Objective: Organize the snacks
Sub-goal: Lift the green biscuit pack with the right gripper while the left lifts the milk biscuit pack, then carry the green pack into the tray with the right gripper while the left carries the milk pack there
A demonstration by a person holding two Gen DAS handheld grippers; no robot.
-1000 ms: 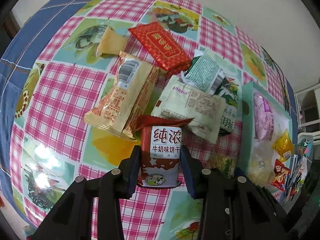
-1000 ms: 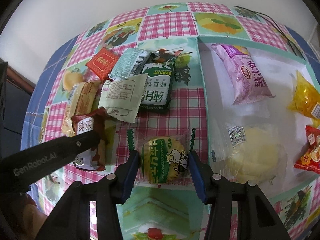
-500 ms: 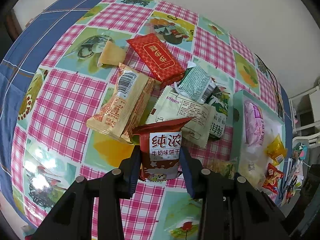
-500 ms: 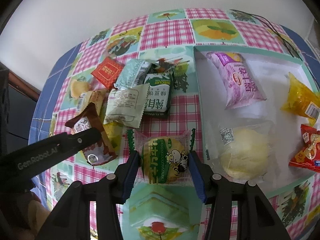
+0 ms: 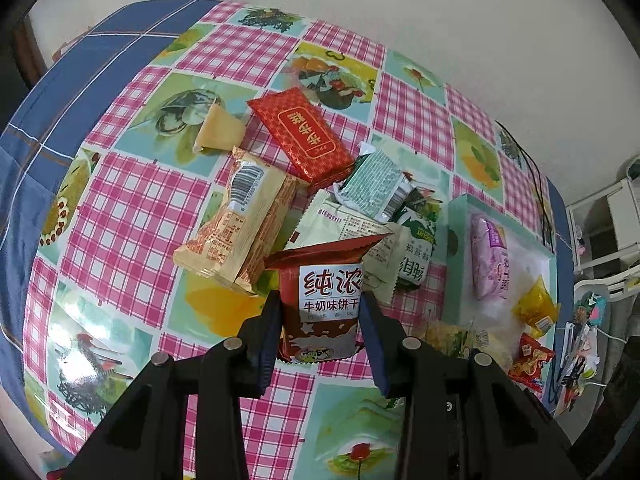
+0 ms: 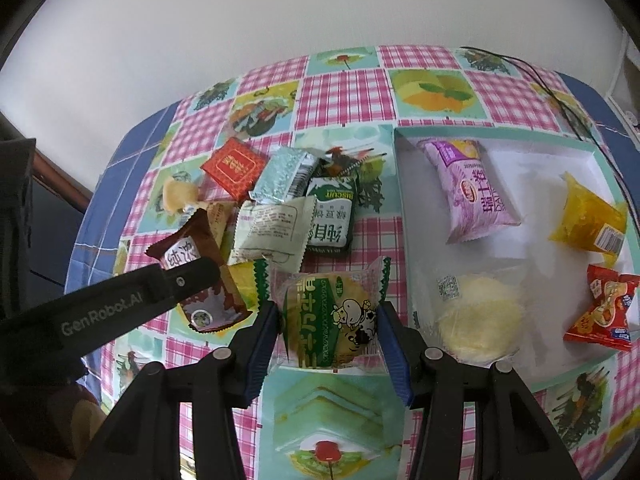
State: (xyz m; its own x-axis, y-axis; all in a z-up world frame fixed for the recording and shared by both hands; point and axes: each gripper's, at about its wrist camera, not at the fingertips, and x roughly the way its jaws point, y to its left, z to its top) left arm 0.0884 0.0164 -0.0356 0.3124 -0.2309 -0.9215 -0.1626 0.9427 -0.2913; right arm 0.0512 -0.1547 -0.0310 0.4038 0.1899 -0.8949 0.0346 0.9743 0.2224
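Observation:
My left gripper [image 5: 322,334] is shut on a brown and red milk biscuit packet [image 5: 326,304], lifted off the tablecloth; the same packet [image 6: 200,276] shows in the right wrist view under the left gripper's arm. My right gripper [image 6: 328,332] is shut on a clear packet with a green label and a cow picture [image 6: 330,320], also raised. Loose snacks lie in a pile: a red packet [image 5: 306,136], an orange packet [image 5: 240,216], a pale green packet [image 6: 272,232] and a dark green biscuit packet [image 6: 330,216].
A teal-rimmed white tray [image 6: 404,200] at the right holds a purple roll packet [image 6: 472,192], a yellow pouch [image 6: 592,216], a red snack bag [image 6: 604,308] and a pale round cake [image 6: 480,316]. A black cable [image 6: 552,88] runs by the far edge. A wall stands behind.
Both grippers have risen with their packets, so the table looks farther away. The brown biscuit packet has come up off the pile; the green-label packet has lifted too.

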